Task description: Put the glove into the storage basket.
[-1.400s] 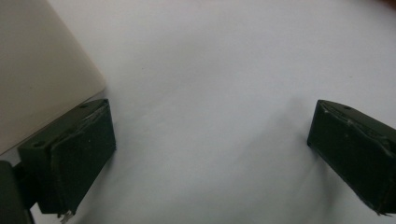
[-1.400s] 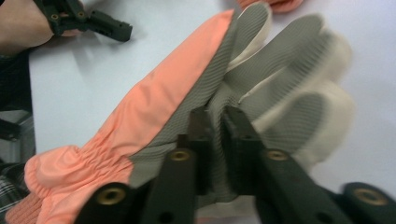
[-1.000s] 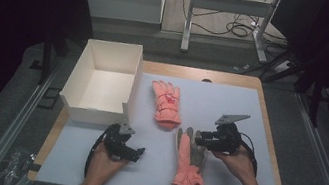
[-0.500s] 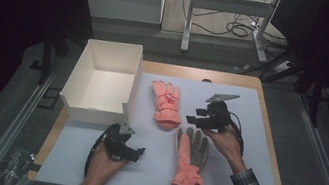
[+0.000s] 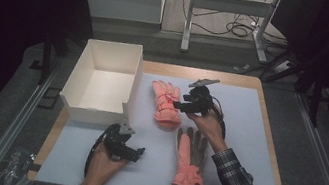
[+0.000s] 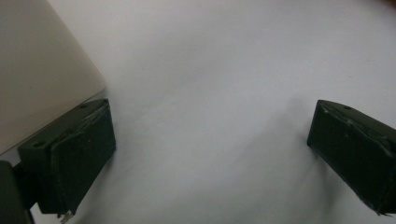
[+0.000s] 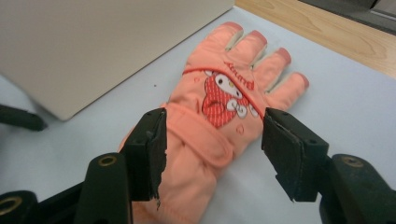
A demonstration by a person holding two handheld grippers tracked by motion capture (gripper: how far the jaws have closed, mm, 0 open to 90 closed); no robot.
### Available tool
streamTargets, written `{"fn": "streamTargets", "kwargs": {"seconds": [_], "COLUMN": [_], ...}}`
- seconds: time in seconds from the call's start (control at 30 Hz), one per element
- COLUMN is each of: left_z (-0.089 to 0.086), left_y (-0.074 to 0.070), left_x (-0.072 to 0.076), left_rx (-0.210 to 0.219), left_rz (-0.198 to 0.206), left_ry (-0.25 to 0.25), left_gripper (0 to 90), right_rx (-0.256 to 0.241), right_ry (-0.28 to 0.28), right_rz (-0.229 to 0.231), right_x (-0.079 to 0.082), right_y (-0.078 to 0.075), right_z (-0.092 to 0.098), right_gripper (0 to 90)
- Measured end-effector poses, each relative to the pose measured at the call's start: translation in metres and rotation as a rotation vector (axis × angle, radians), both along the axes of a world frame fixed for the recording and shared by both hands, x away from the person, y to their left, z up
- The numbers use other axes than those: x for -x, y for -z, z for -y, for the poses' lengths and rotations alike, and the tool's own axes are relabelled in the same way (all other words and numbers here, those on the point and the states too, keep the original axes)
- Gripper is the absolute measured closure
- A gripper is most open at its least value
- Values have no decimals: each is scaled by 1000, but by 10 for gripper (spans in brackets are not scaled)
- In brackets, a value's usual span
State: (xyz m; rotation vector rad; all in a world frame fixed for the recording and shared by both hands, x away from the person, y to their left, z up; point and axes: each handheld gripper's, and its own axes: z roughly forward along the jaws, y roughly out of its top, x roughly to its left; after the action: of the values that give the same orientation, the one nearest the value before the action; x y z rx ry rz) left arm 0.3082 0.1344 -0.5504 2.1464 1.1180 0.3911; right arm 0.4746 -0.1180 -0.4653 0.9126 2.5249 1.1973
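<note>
Right hand-held gripper (image 7: 212,154) is seen in its own view with jaws spread wide on either side of the cuff of the far pink glove (image 7: 224,107), nothing being clamped. A cartoon print on the back of that glove is made out in this view, whereas from the high view only a small dark mark is discernible on the far pink glove (image 5: 166,103). From the high view, the right hand-held gripper (image 5: 176,105) is placed just right of this glove, which lies just right of the white box (image 5: 103,80) with its fingers pointing away from the person. A second pink glove (image 5: 188,160) with a grey palm is laid nearer the person, beneath the right forearm.

The left hand-held gripper (image 5: 138,153) is held near the box's front corner, over the pale surface (image 5: 247,131). In the left gripper view, its jaws are shown wide apart with bare surface (image 6: 210,93) between them and the box wall (image 6: 42,70) beside one jaw.
</note>
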Motion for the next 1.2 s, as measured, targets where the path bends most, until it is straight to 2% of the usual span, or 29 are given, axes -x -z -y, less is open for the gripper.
{"fn": "streamTargets", "kwargs": {"seconds": [0.2, 0.3, 0.5, 0.57, 0.7, 0.77, 0.87, 1.0, 1.2], "left_z": [0, 0, 0, 0, 0, 0, 0, 0, 0], "left_y": [0, 0, 0, 0, 0, 0, 0, 0, 0], "left_x": [0, 0, 0, 0, 0, 0, 0, 0, 0], "left_rx": [1, 0, 2, 2, 2, 2, 2, 2, 2], "left_rz": [0, 0, 0, 1, 1, 1, 1, 0, 0], "left_ry": [-1, -1, -2, -2, -2, -2, -1, -2, -2], "left_gripper": [9, 8, 9, 9, 8, 9, 9, 9, 9], "right_rx": [36, 53, 163, 201, 154, 142, 140, 122, 95], "right_ry": [11, 22, 43, 47, 45, 44, 48, 54, 44], "right_rz": [11, 1, 2, -19, -103, -119, -108, -108, -115], "right_x": [-15, -22, -34, -39, -45, -45, -42, -40, -36], "right_y": [7, 13, 30, 36, 41, 41, 40, 35, 23], "right_z": [-23, -33, -49, -51, -48, -48, -48, -45, -37], "right_gripper": [428, 421, 401, 418, 566, 673, 789, 846, 853]}}
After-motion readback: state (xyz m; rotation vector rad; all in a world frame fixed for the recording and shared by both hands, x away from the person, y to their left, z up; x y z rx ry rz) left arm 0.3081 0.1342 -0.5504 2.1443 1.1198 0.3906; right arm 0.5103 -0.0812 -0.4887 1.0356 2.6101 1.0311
